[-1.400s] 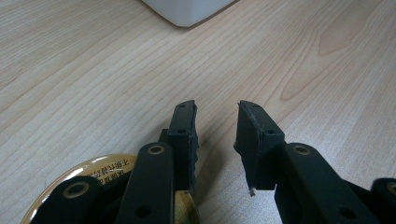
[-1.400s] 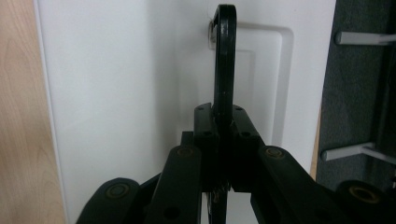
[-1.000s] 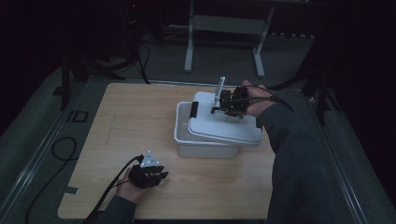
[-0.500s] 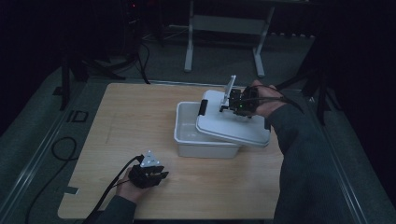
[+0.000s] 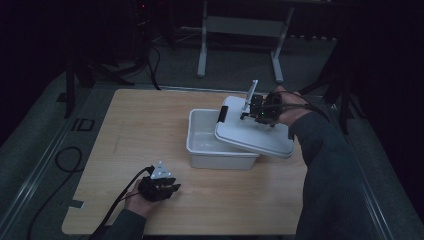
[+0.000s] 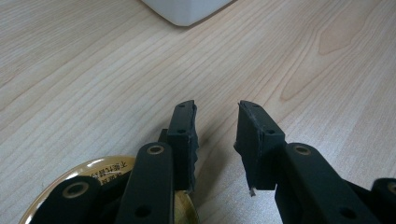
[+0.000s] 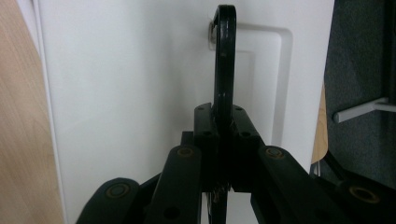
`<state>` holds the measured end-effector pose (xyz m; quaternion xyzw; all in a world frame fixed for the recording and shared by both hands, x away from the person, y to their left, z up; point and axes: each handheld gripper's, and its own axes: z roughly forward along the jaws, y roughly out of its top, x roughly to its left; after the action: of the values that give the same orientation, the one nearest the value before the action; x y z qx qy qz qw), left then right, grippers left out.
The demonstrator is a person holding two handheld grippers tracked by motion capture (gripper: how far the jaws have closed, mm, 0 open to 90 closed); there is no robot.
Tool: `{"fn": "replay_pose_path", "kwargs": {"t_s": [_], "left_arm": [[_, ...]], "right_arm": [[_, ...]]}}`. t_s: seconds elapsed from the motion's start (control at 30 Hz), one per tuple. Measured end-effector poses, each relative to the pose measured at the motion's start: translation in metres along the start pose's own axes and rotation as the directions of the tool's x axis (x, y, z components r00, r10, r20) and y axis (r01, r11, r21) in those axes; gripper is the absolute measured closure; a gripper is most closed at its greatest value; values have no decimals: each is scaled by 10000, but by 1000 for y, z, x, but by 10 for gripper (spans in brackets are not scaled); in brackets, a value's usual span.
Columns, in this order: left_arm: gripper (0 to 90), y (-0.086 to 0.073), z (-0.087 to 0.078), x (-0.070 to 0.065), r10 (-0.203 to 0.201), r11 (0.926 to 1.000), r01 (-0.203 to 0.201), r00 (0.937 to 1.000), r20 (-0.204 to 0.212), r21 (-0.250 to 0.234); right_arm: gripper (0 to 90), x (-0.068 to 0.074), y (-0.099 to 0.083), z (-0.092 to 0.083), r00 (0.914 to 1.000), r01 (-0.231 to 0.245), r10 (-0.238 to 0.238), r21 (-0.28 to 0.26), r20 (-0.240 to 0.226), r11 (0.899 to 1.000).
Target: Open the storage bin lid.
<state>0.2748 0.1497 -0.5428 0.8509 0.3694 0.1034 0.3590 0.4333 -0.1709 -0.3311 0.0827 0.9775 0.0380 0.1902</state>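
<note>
A: Two black jaws of the right gripper (image 7: 223, 154) are squeezed tight on the thin black handle (image 7: 224, 60) of the white lid (image 7: 126, 93). The handle goes straight up the middle of the right gripper view, away from the jaws.

B: Where is the lid in the high view?

A: Right of the middle. The lid (image 5: 252, 135) hangs half off the white box (image 5: 210, 145), tipped, with its long side running from the upper left down to the lower right. The right gripper (image 5: 260, 112) is at its upper edge.

B: And the other one?

A: The left gripper (image 5: 167, 187) sits low, at the bottom left of the table (image 5: 125, 125). Its jaws are apart with nothing between them, just bare wood. Something round and gold (image 6: 98, 172) pokes out beneath it.

B: So which hand is nearer the lid?

A: The right one, by far. I think it will carry the lid off toward the right.
</note>
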Motion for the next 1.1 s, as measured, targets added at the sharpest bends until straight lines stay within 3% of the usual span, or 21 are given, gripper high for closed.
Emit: {"fn": "replay_pose_path", "kwargs": {"t_s": [0.6, 1.1], "left_arm": [[675, 0, 1, 0, 15, 10000, -15, 10000, 15, 13], [675, 1, 1, 1, 14, 10000, -14, 10000, 23, -4]], "right_arm": [[843, -6, -22, 4, 9990, -454, 455, 229, -20, 9987], [842, -9, -37, 1, 9956, -938, 937, 97, 67, 9955]]}}
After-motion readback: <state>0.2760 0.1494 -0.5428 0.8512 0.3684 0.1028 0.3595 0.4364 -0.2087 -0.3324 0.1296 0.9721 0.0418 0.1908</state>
